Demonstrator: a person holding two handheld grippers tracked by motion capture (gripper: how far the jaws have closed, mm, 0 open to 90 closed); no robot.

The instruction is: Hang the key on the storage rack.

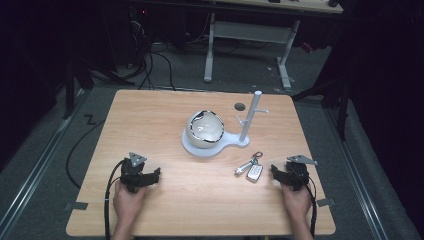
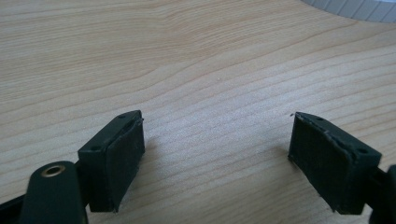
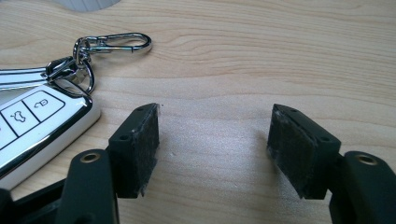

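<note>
The car key (image 1: 254, 172) with its metal clip (image 3: 122, 42) is lying on the wooden surface (image 1: 170, 115), just beside the right gripper (image 1: 276, 171) and in front of the white stand (image 1: 210, 145). Both the right gripper and the left gripper (image 1: 156, 174) are resting with jaws spread, holding nothing.

Overhead forward-down — tool cameras skimming table (image 1: 200, 200)

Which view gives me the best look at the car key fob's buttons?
The right gripper view: the key fob lies close, left of the open jaws, its button icons readable and the clip ring clear. The high view shows it small, beside the right gripper. The left gripper view looks at table wood.
</note>
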